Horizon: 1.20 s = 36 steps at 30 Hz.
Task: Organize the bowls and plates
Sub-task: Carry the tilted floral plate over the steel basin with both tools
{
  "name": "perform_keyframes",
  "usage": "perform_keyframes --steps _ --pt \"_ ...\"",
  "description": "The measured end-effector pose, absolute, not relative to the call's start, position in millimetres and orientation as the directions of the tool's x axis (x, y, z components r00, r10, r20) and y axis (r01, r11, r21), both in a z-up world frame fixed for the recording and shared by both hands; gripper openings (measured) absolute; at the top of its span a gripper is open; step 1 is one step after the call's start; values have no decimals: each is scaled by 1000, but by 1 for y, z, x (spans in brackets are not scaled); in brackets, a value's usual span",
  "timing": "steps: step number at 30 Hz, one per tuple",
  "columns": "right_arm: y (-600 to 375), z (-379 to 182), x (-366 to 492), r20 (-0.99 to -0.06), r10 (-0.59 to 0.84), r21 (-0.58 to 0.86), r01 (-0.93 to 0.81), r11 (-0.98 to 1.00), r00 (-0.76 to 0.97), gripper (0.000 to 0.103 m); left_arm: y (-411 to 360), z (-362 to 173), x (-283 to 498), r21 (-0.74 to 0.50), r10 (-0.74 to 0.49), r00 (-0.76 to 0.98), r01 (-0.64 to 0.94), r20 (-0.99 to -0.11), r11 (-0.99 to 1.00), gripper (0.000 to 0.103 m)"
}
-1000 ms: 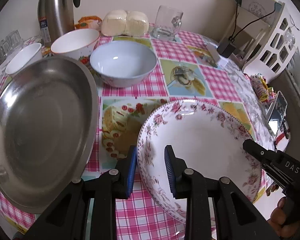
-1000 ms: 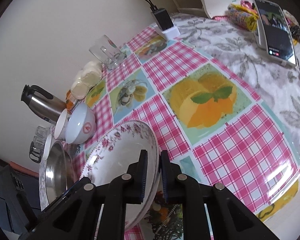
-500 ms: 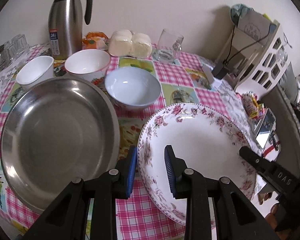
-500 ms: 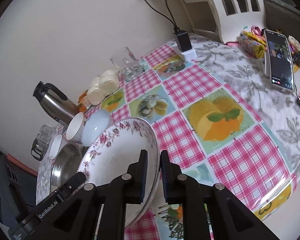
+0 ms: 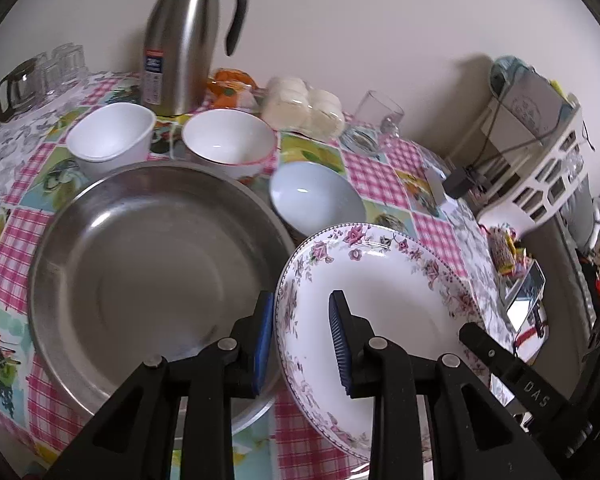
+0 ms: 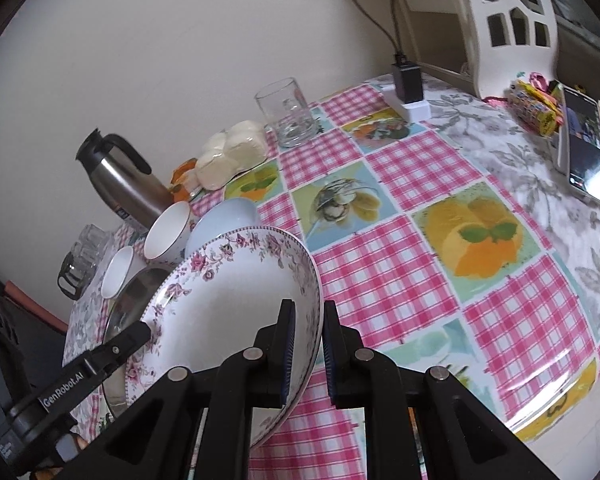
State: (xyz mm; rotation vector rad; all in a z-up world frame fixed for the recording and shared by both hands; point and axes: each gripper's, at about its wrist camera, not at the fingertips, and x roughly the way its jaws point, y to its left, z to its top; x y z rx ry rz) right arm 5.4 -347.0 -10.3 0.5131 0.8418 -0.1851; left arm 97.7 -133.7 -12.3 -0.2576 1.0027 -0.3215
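We grip the floral plate with both hand-held grippers, left and right, clear of the bench, keeping it level toward the steel pan.

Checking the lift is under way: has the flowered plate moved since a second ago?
Yes. The flowered plate, pinched by both grippers, has risen and shifted toward the steel basin; its rim now overlaps the basin's edge.

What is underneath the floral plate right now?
The floral plate is held tilted by both tongs, left and right. Below its right side shows checked tablecloth; its left edge hangs over the steel basin. Anything directly beneath is covered.
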Motion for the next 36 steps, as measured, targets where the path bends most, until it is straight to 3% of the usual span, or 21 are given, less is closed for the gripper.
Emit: perform_keyframes --steps 26,36 --pt "-222 -15 62 -758 119 340 232 911 641 14 5 -21 126 -459 -350 525 -87 -775 884 29" --pt "-189 -28 80 -766 132 328 205 922 629 14 34 -31 133 -445 -315 516 -150 -797 883 29"
